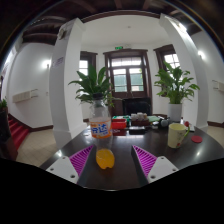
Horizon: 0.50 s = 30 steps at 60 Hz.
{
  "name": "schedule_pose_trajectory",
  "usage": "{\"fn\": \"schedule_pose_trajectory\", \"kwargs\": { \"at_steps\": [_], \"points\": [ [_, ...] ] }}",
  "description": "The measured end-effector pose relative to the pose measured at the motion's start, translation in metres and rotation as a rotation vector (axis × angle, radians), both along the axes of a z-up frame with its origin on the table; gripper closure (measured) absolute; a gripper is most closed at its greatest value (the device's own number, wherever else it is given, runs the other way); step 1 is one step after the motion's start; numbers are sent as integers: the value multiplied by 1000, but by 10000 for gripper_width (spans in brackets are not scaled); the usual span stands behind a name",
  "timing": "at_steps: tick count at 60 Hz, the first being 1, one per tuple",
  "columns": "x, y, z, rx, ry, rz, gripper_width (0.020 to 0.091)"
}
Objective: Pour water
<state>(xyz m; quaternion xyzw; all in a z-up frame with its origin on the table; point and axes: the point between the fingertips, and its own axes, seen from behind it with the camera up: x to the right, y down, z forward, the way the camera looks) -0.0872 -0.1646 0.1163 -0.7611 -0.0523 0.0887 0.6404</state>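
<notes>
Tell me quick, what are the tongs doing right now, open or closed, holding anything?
Tongs: open, holding nothing; an orange object lies on the table between the pads, gaps either side.

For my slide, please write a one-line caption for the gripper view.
Open gripper over a dark table, an orange object between its fingers, a bottle beyond.
</notes>
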Motion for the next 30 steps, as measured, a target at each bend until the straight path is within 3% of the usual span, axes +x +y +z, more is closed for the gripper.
{"fn": "schedule_pose_trajectory", "kwargs": {
  "at_steps": [17,30],
  "points": [
    [2,60,34,49,-3,-17,372],
    [-13,92,38,68,2,-42,384]
  ]
}}
